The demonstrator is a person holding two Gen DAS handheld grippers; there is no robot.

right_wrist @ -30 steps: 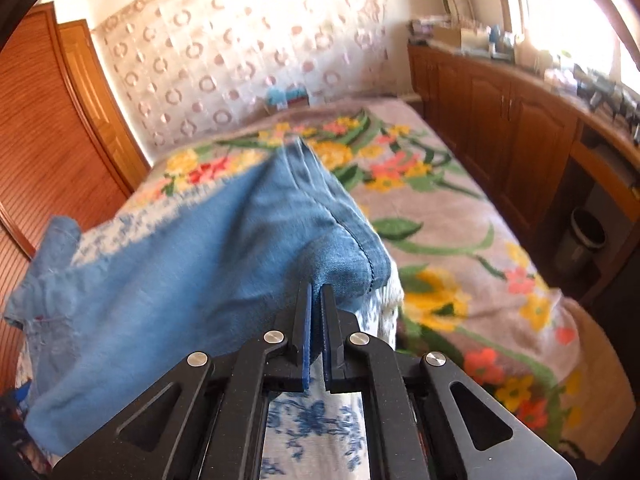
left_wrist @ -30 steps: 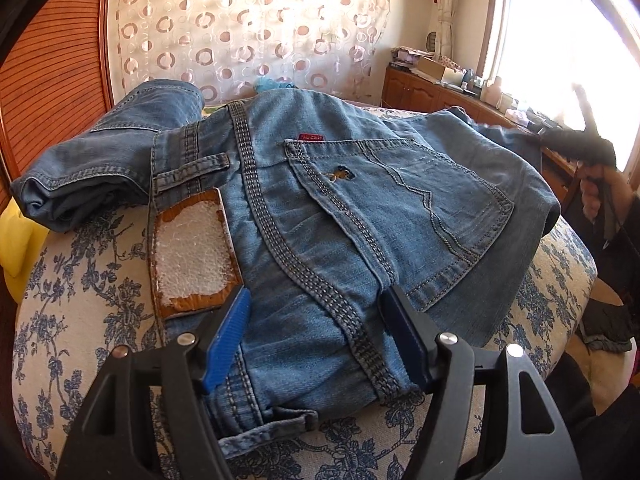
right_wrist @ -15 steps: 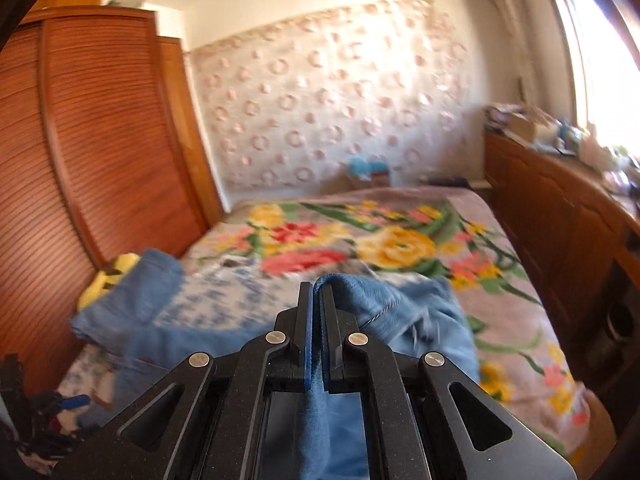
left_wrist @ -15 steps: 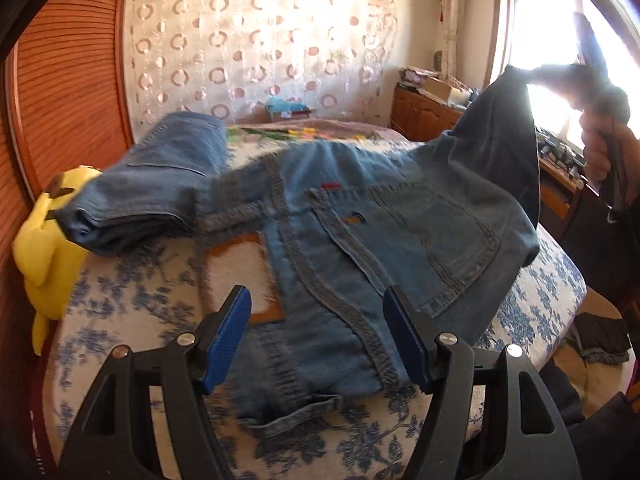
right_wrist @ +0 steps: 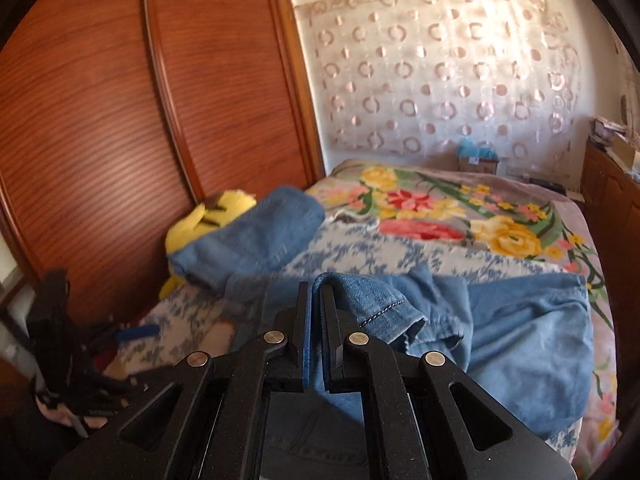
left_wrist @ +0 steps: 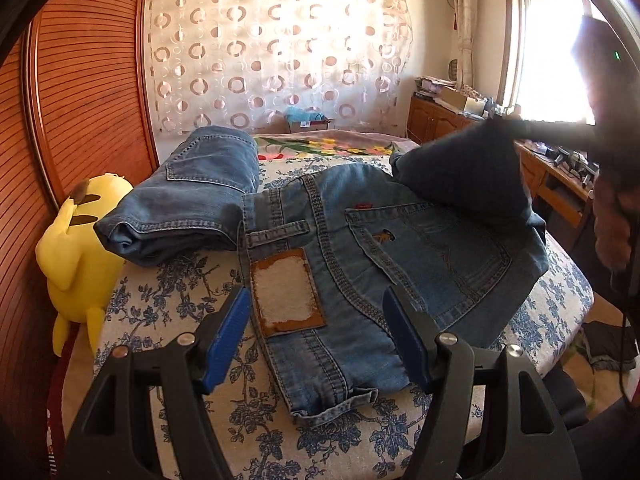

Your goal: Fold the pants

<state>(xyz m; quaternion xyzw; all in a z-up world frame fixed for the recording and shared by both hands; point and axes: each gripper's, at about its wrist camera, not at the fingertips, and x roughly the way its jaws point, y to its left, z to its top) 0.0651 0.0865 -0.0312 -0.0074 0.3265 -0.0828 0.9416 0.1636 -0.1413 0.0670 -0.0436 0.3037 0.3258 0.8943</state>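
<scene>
1. The pants (left_wrist: 384,264) lie seat-up on the blue-flowered cushion (left_wrist: 176,300) at the near end of the bed (right_wrist: 460,216), waistband toward the left gripper (left_wrist: 316,332).
2. The step in hand looks like the fold-over: the right gripper (right_wrist: 316,320) is clamped tight on a leg end (right_wrist: 384,312) of the pants and holds that end up over the seat, so the leg arches above the back pocket (left_wrist: 424,248).
3. The left gripper hovers just above the waistband with its jaws standing wide and nothing between them; it presses on nothing.
4. My guess at the next move: the lifted end has to come down flat on the seat, edges squared with the waistband, before the right gripper lets go. The left gripper may need to pin the waistband so the denim does not slide or bunch.
5. Soft denim will sag and crease if dropped from a height, so a low, even lay-down seems wise.
6. Count: one pair of pants being folded; one other pair of jeans (left_wrist: 192,196) already folded, lying at the left, touching the waistband corner; one yellow plush toy (left_wrist: 80,252) beside them; two grippers; one hand (left_wrist: 612,220) in view, holding the right gripper.
</scene>
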